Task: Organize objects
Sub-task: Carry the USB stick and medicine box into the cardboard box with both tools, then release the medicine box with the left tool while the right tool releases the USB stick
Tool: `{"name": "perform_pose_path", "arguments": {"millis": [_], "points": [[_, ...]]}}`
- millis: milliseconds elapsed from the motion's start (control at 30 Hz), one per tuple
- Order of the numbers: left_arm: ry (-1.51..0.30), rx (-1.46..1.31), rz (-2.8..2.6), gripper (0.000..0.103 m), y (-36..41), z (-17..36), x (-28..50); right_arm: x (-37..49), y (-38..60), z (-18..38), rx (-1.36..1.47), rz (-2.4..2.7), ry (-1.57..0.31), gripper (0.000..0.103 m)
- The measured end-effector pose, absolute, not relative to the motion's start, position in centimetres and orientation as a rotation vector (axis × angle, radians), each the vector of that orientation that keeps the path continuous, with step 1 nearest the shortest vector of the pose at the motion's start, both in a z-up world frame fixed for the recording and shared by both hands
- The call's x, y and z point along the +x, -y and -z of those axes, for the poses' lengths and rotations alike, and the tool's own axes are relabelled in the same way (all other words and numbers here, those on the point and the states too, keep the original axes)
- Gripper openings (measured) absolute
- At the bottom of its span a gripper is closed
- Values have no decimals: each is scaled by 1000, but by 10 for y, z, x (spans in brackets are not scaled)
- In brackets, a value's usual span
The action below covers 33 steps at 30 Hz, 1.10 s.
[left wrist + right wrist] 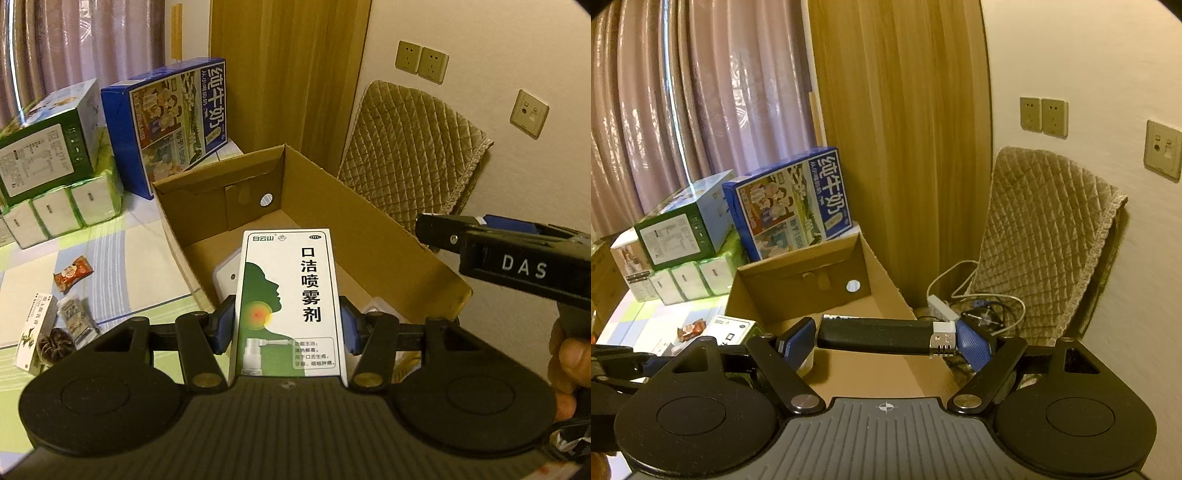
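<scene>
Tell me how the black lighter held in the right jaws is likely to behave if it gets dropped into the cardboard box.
The lighter looks rigid, probably light. Its flat sides suggest sliding rather than rolling inside the cardboard box.

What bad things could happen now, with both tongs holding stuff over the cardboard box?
1. The right tongs pinch the long black lighter only by its two ends, so it might swing or slip out.
2. The left tongs hold the white and green spray box by its narrow sides; it could slide.
3. Both tongs hang close together above the cardboard box, so they might bump.
</scene>
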State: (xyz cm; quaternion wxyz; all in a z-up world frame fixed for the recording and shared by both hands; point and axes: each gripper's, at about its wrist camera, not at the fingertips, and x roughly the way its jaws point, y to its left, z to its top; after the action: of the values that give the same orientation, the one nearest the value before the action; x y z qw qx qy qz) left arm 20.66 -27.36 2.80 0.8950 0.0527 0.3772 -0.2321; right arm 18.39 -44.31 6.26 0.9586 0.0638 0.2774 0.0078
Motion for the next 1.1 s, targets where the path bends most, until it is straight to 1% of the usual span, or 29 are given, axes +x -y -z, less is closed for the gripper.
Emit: {"name": "perform_pose_path", "arguments": {"millis": [333,367,433,1000,1033,1100], "points": [[-791,86,494,51,287,-10,226,193,457,-56,154,15,-571,79],[-786,90,496,57,288,-8,227,193,458,-55,154,17,-573,79],[-775,105,481,62,288,-7,227,192,460,-54,157,19,-576,79],[-762,46,394,62,234,-24,210,190,440,-54,215,-78,-592,79],[-761,42,391,62,232,-25,209,192,439,-55,232,-97,-588,80],[-766,28,383,61,226,-25,207,196,438,-56,273,-131,-583,92]]}}
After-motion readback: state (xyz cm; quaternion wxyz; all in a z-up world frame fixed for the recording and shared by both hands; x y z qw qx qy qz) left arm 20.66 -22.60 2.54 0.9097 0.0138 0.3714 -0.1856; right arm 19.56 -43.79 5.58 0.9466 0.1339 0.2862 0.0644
